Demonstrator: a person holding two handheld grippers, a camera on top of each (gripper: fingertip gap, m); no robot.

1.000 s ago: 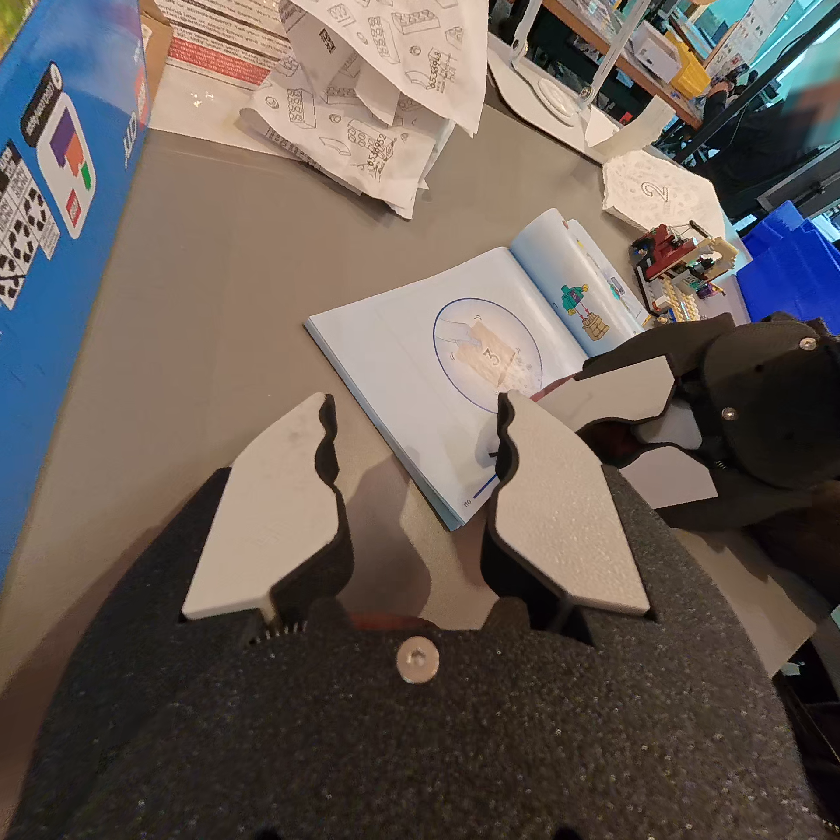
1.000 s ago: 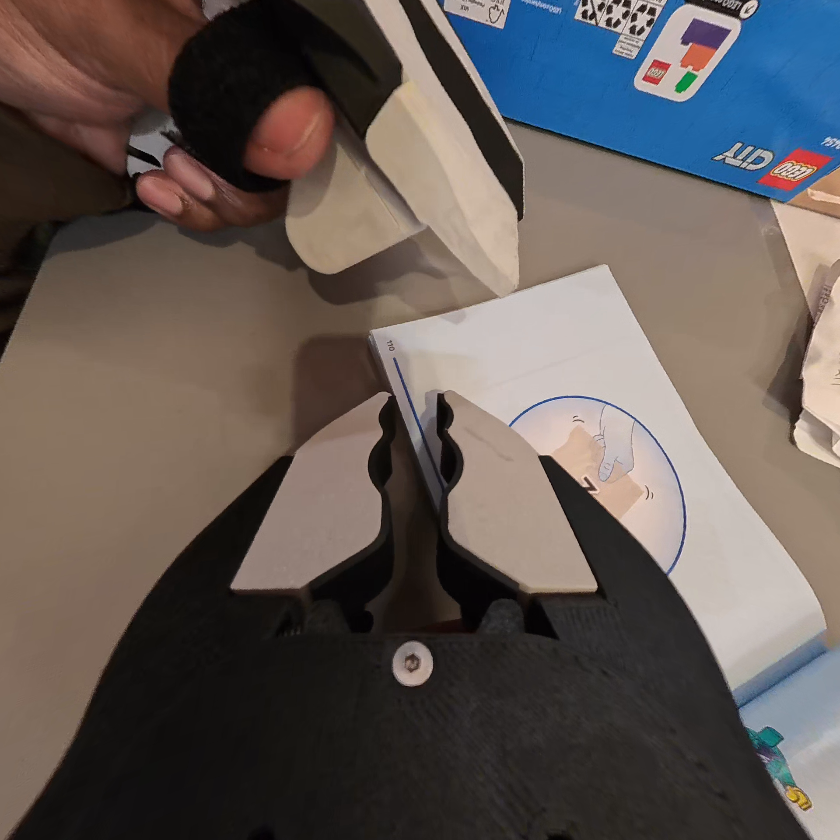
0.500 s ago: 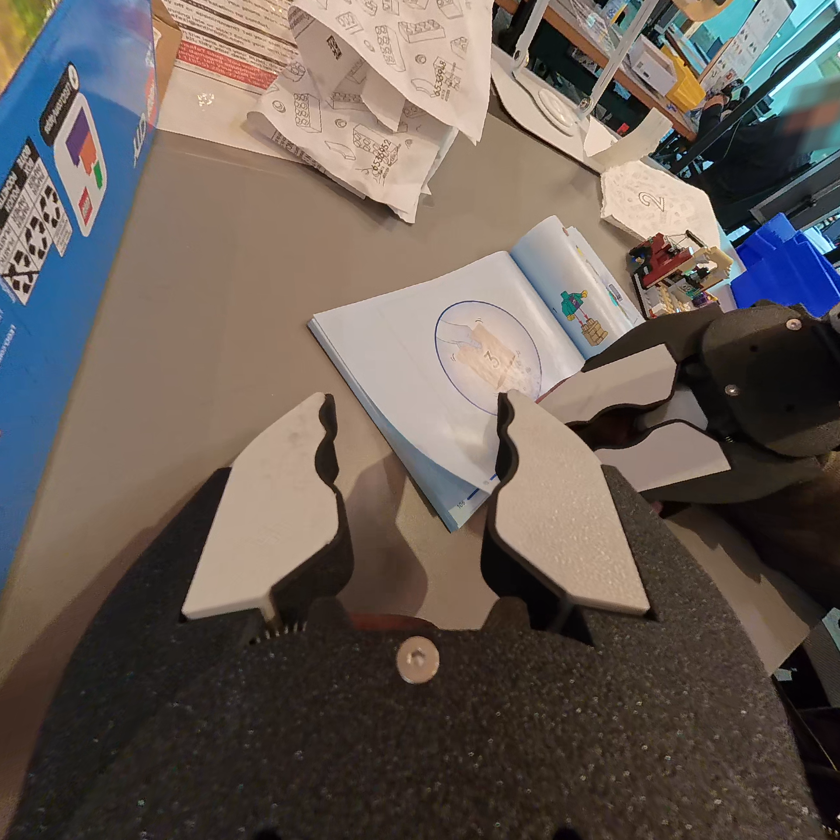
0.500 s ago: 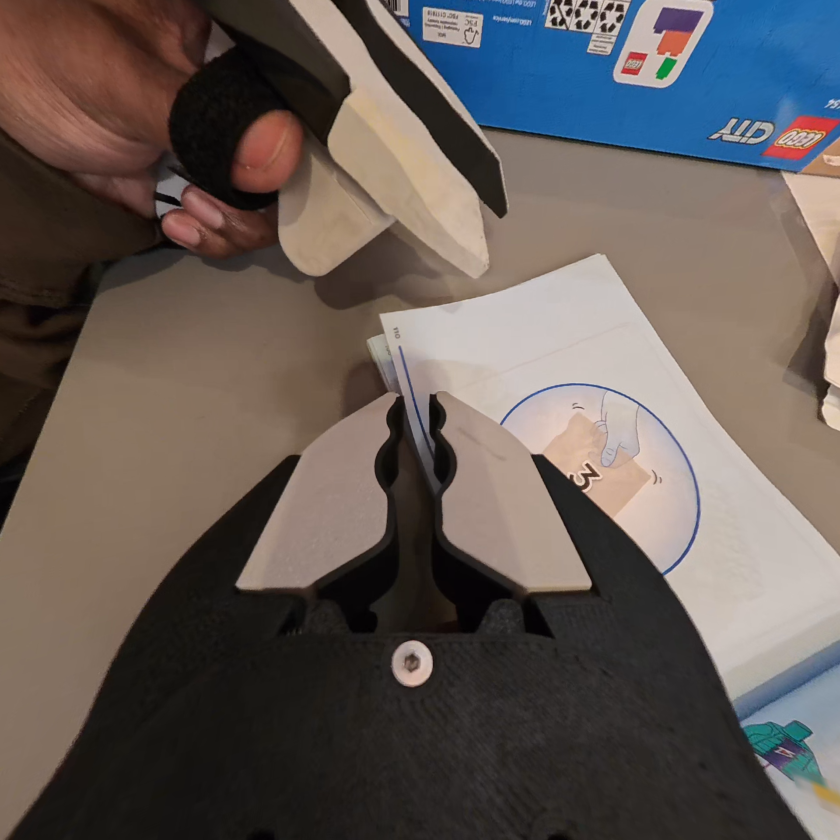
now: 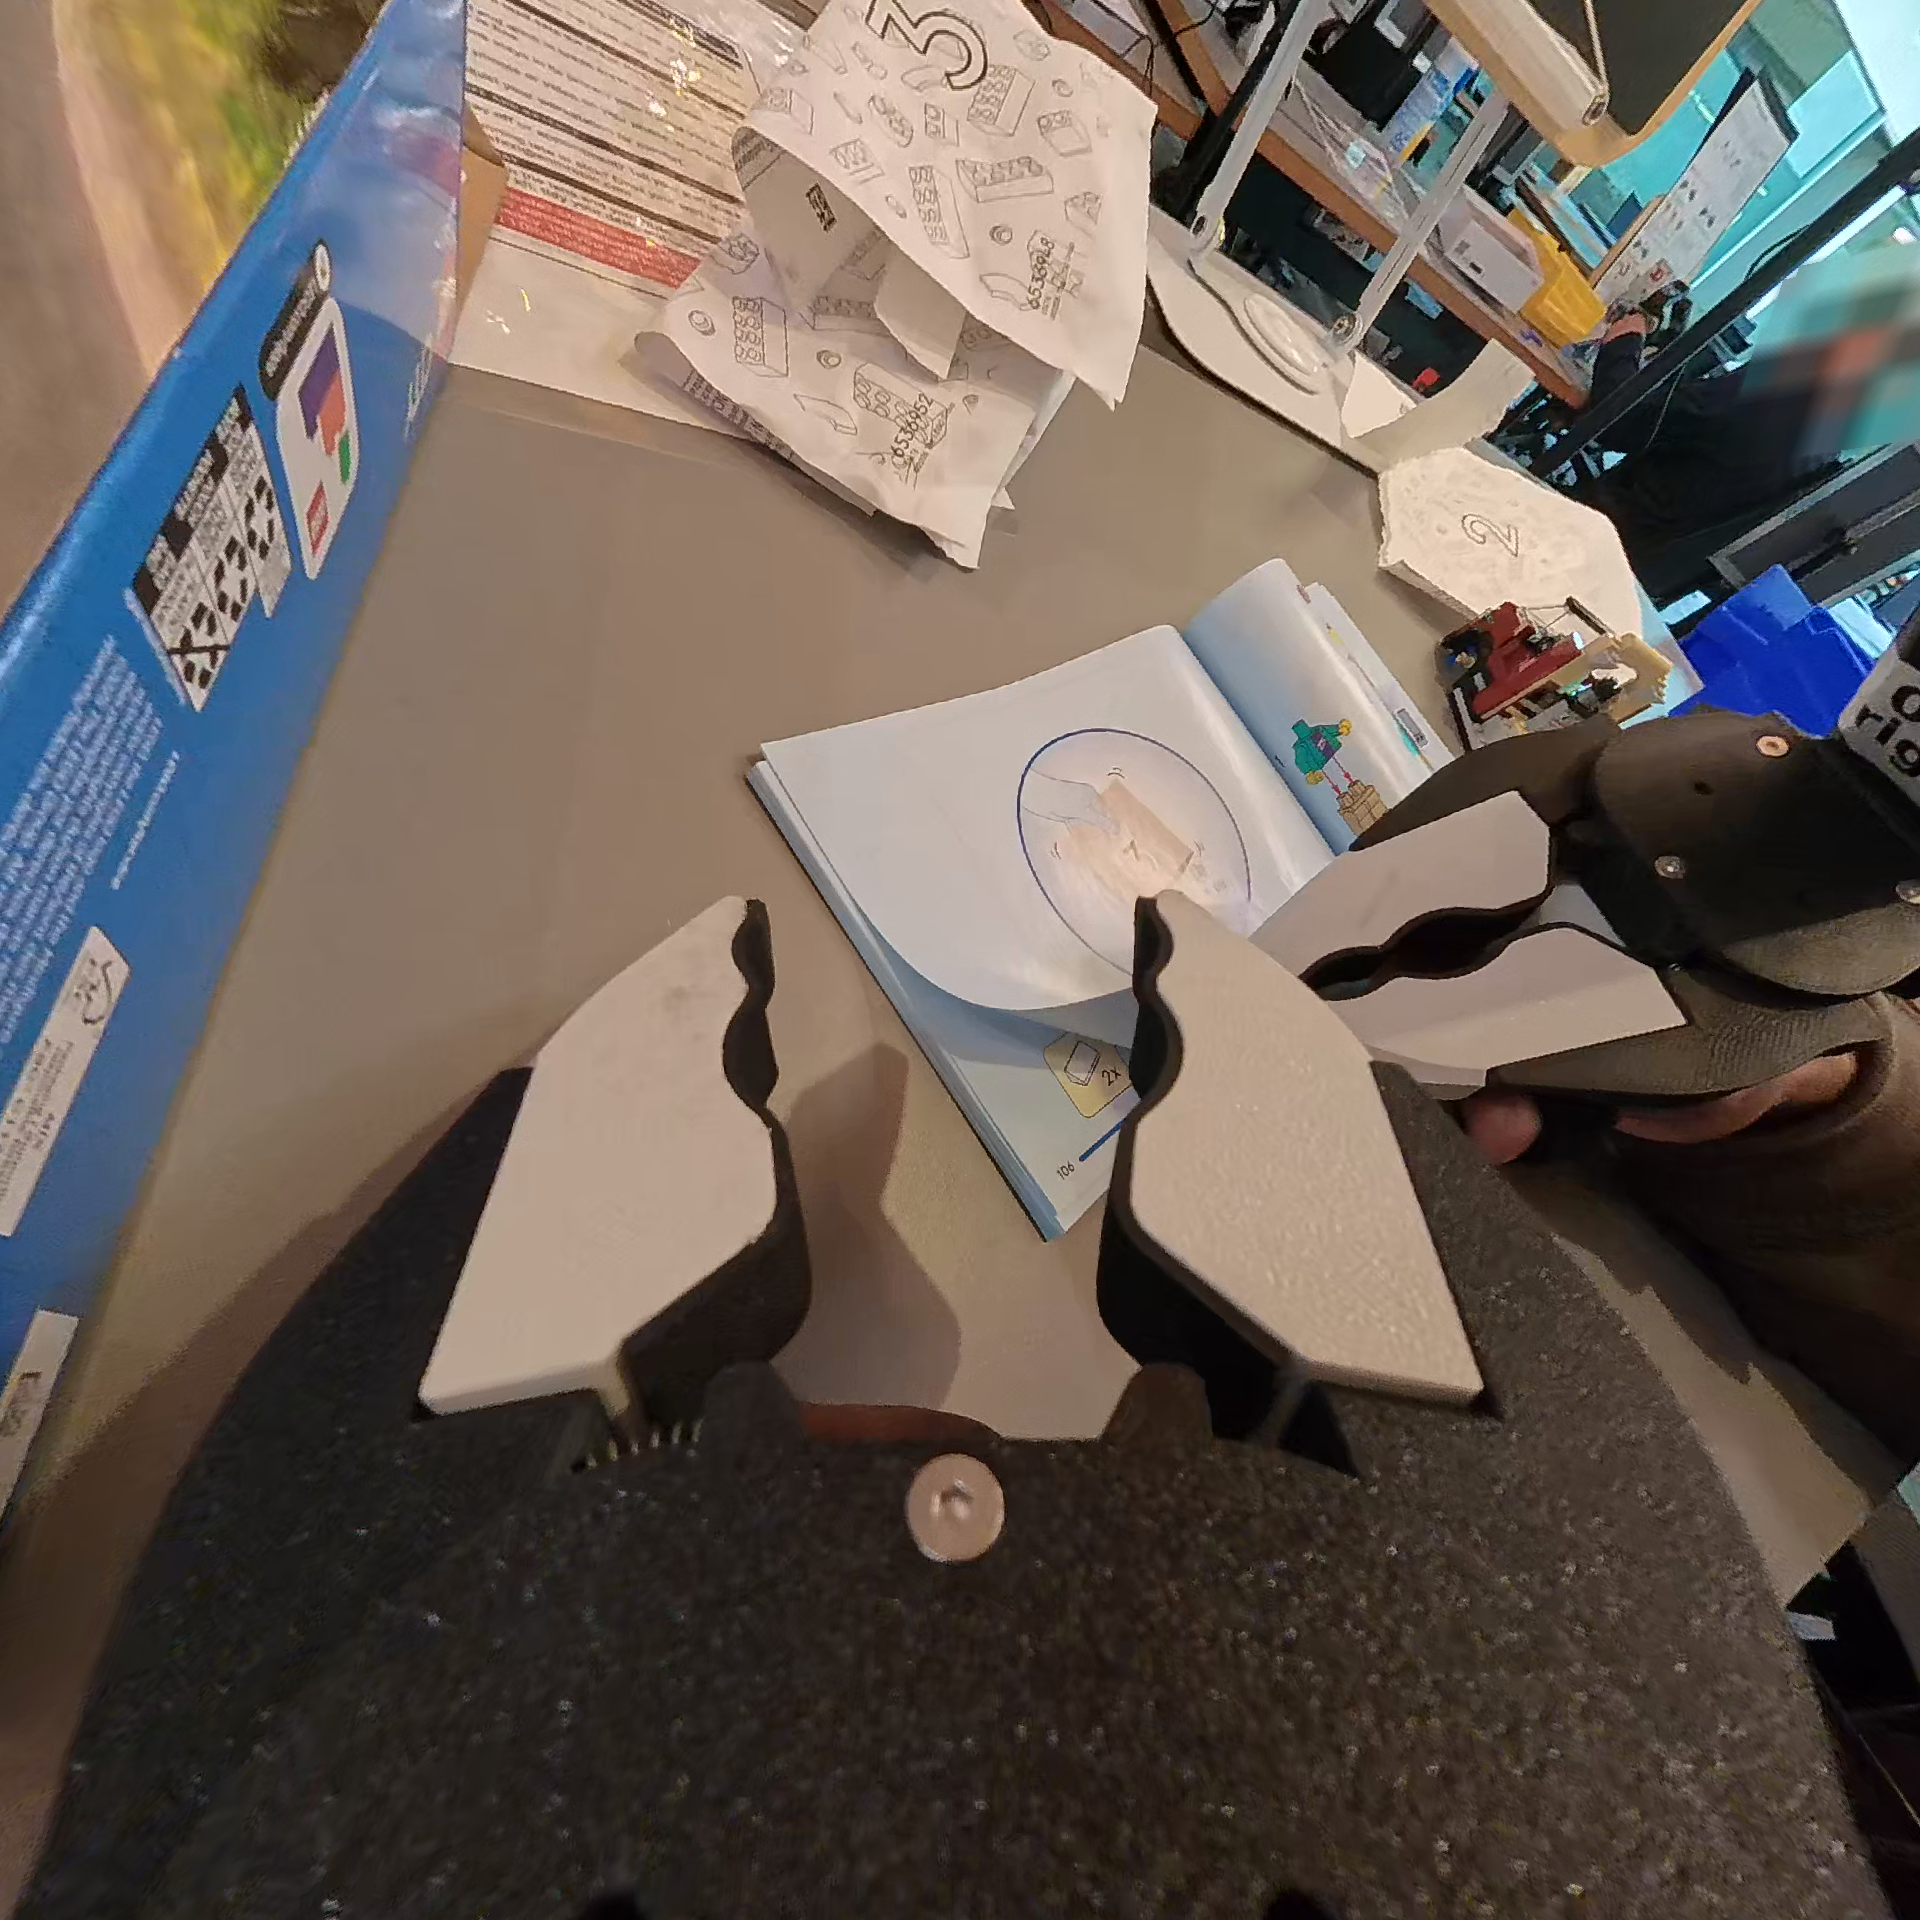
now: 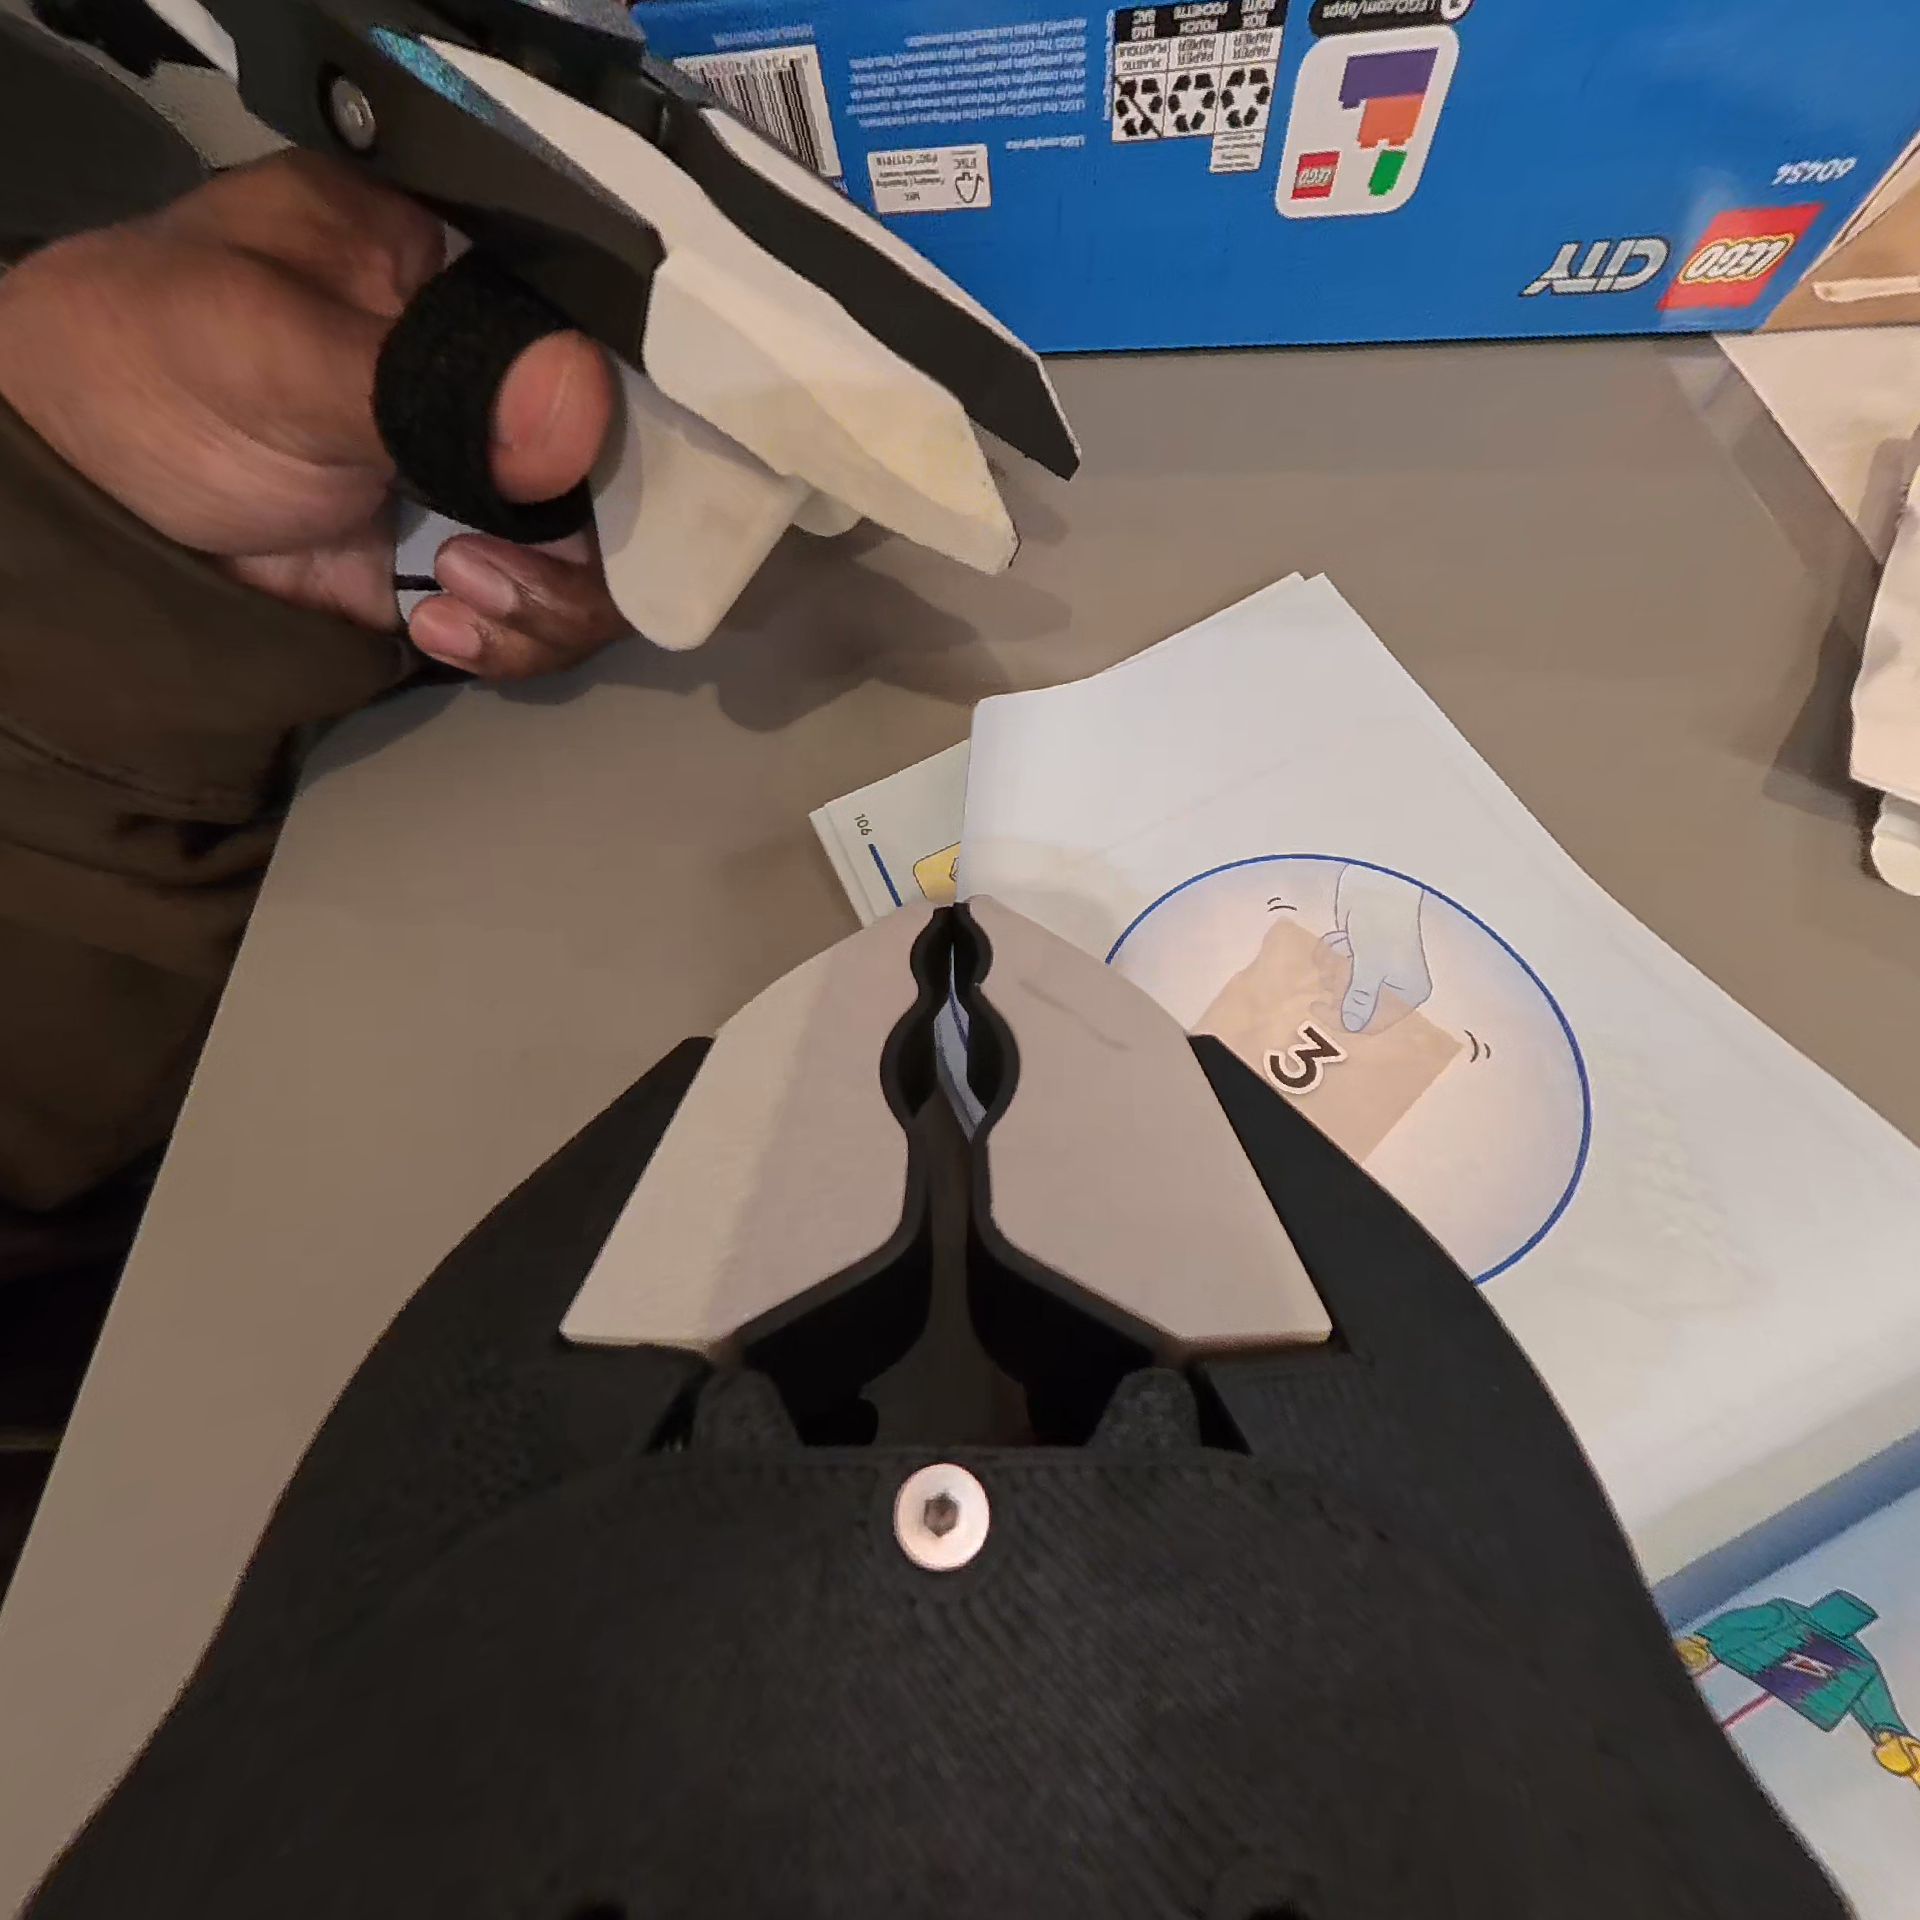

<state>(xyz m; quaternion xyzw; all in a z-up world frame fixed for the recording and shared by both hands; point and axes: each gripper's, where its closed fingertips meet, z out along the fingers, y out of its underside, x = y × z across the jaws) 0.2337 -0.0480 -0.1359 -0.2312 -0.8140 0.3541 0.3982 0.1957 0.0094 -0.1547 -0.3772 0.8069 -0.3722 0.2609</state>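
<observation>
An open instruction booklet [image 5: 935, 852] lies on the grey table [image 5: 582, 727]; it also shows in the right wrist view [image 6: 1351, 831]. My right gripper [image 6: 956, 920] is shut on the near corner of the booklet's top page [image 6: 1195, 790] and holds that corner lifted and curled off the pages below. In the left wrist view the right gripper [image 5: 1309, 966] shows at the right, partly behind my own right finger. My left gripper [image 5: 945, 925] is open and empty, hovering just above the table by the booklet's near corner. It shows in the right wrist view [image 6: 831, 488], held by a hand [image 6: 260, 416].
A big blue toy box [image 5: 187, 644] stands along the left edge. Crumpled white printed paper bags [image 5: 914, 312] lie at the back. A small brick model [image 5: 1527, 665] and another white bag [image 5: 1486, 530] sit at the far right, beside blue bins [image 5: 1787, 644].
My right gripper closed onto the corner of the top page and lifted it, baring the page beneath. My left gripper stayed open and drew back a little.
</observation>
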